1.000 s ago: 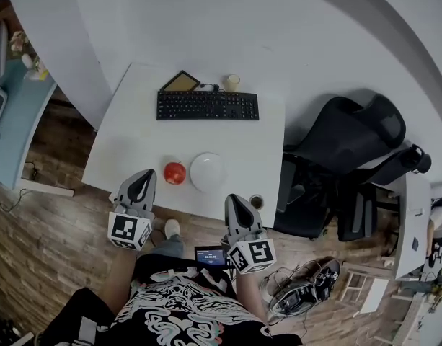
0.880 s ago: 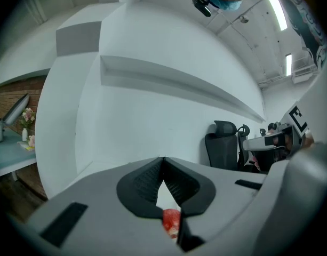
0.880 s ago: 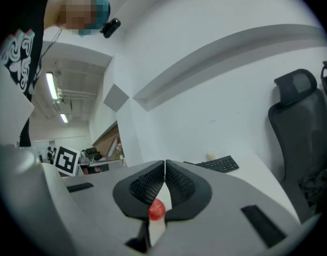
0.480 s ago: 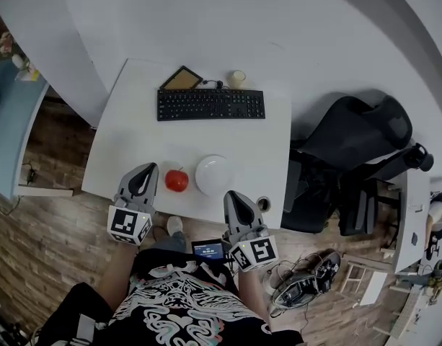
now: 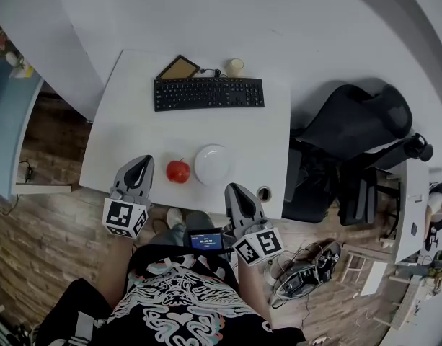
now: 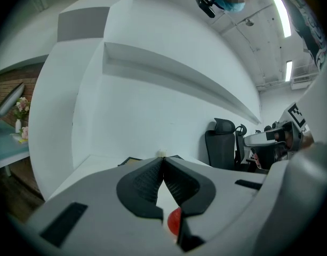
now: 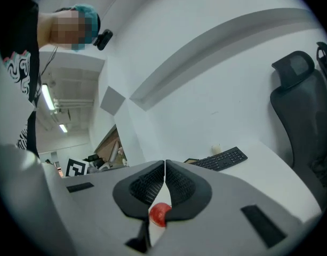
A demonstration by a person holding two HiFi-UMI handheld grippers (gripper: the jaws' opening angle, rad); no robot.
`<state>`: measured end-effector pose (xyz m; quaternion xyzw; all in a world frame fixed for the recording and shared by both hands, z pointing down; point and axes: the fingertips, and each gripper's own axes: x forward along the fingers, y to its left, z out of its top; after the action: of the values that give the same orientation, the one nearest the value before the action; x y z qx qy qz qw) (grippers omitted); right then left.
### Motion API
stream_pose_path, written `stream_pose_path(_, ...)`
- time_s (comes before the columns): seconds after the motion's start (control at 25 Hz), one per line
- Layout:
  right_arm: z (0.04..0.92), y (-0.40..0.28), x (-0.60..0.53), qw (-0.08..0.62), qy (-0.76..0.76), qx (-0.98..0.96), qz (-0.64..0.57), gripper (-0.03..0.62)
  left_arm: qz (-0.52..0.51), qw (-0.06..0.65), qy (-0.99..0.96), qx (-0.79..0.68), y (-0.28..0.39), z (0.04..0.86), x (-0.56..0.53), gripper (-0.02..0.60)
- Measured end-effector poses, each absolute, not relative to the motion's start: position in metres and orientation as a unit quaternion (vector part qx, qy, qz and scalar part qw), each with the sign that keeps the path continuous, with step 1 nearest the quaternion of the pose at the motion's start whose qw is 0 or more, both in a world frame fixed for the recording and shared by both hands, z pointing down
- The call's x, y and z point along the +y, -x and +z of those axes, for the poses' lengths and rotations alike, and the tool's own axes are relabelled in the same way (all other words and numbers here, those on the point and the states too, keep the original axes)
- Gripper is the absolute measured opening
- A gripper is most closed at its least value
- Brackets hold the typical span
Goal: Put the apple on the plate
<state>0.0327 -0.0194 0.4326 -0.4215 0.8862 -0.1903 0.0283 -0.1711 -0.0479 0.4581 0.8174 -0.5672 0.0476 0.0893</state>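
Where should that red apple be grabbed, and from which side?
Probably across the round middle of the apple, coming from the near edge of the table with the left gripper, the closer one, jaws opened first. The plate crowds its right side; its left and near sides are free.

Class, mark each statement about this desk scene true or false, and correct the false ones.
1. The apple lies on the plate. False: it sits on the desk beside the plate, on its left in the head view.
2. The left tongs and the right tongs are both shut, holding nothing. True.
3. The keyboard lies beyond the apple, at the desk's far side. True.
4. The black chair stands left of the desk. False: it stands on the right in the head view.
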Motion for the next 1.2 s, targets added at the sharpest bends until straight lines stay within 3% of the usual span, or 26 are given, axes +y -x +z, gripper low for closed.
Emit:
stream_pose_path(0.36,0.449,-0.018,-0.028,-0.038,0.412,0.894,-0.174,0.029,0.059,0.099,-0.819,-0.562,0.169,0.471,-0.058,0.015)
stream_pose_path(0.76,0.475,-0.005,-0.047,-0.053,0.379,0.897,-0.221,0.029,0.095,0.123,-0.832,-0.532,0.158,0.5,-0.07,0.015)
stream_pose_path(1.2,0.526,0.02,-0.057,-0.098,0.33,0.893,-0.289,0.031,0.114,0.216,-0.832,-0.497,0.156,0.551,-0.075,0.017)
